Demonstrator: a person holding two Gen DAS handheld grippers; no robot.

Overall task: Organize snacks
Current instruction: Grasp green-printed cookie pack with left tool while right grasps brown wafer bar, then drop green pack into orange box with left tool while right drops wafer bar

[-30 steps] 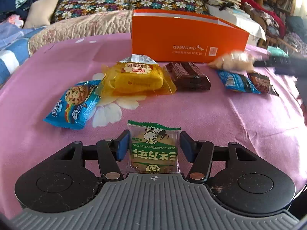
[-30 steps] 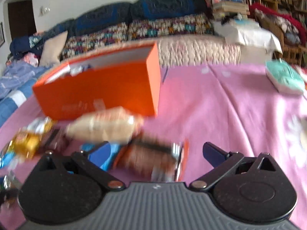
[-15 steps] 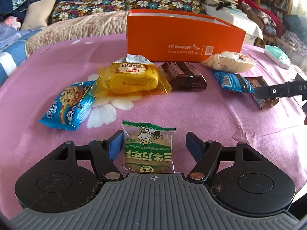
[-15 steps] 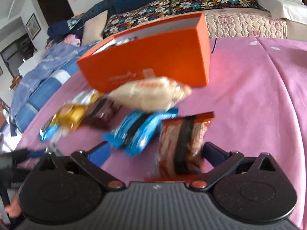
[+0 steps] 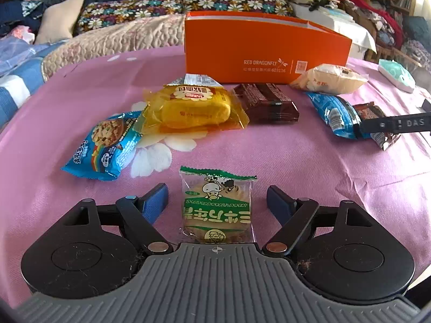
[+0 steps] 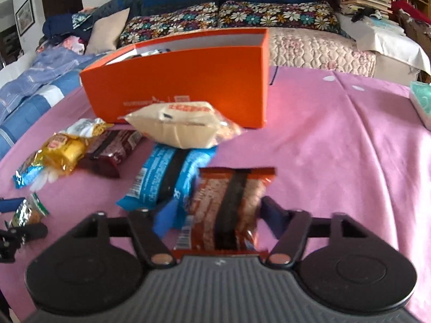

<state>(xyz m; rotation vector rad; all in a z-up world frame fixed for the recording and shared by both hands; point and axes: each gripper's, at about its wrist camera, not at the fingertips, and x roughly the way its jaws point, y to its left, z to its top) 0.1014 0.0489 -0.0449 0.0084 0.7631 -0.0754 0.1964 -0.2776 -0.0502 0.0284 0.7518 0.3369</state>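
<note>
Brown snack packet point(image 6: 229, 210) lies lengthwise between the right gripper point(image 6: 215, 215) fingers, jaws closing onto its sides, orange box point(image 6: 188, 86) ahead; left gripper point(image 5: 217, 202), opening, straddles the untouched green biscuit packet point(image 5: 217, 207).

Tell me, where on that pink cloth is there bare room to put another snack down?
The widest bare patch of pink cloth lies between the orange box and the teal pack. Another lies left of the box, beyond the yellow snack. In front of the box the packets crowd together.
</note>
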